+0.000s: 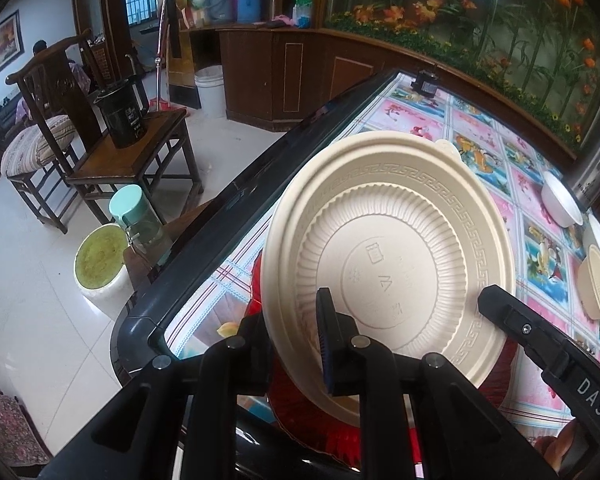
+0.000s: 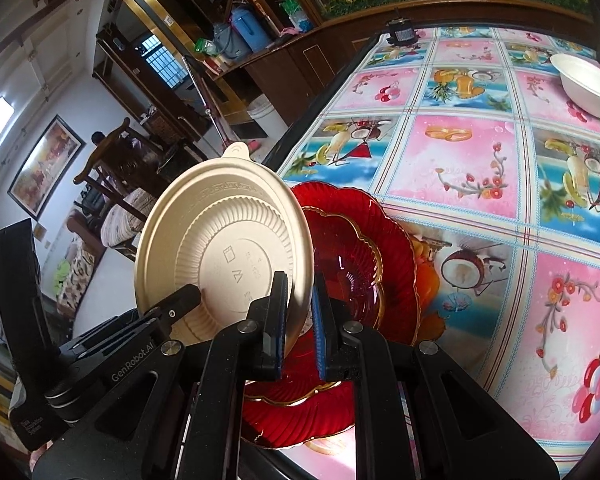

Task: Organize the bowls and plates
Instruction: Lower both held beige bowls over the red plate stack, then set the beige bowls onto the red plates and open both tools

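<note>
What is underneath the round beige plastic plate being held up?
Under the round beige plastic plate, red scalloped glass plates lie stacked on the table; how many cannot be told, since the plate and grippers cover parts.

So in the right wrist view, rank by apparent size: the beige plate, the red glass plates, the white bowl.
1. red glass plates, though part hidden
2. beige plate, close behind; nearness inflates both
3. white bowl, far off

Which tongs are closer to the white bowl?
Right. The right tongs sit nearer the white bowl; the left tongs are farther along the held beige plate.
</note>
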The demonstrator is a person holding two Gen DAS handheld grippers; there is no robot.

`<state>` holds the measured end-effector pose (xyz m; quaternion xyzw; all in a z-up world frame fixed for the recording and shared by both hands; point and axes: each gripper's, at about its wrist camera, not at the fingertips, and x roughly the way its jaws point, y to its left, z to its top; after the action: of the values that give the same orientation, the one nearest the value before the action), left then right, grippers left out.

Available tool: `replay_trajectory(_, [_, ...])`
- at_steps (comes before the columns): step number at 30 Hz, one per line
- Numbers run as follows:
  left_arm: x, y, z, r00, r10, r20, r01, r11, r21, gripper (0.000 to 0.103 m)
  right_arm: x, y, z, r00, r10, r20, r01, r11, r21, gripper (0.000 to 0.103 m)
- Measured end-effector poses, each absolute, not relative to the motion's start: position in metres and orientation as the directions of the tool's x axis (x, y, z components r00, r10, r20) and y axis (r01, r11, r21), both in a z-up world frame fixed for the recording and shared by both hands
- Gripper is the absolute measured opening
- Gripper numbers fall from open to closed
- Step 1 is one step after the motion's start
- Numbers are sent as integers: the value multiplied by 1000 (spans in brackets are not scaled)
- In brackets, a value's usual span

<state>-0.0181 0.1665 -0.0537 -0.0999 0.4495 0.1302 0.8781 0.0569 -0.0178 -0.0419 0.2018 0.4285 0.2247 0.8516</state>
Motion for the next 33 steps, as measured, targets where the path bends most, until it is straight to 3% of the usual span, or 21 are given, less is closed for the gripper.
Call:
replay_trajectory(12, [-13,172,-66,507,105,-856,-316,946,-71,21,60,-17,-53,511,541,-668,-185,828,529,11])
replay_trajectory(18, [-14,161,-62,521,111,-846,-278,960,-45,42,56,-26,-55,519,535,-667,-170,829,533,11])
replay_trajectory(33, [-18,171,-52,543,102,-833,-289,954,-72,44,56,-35,-63,457,592,-664,-154,788,596,13])
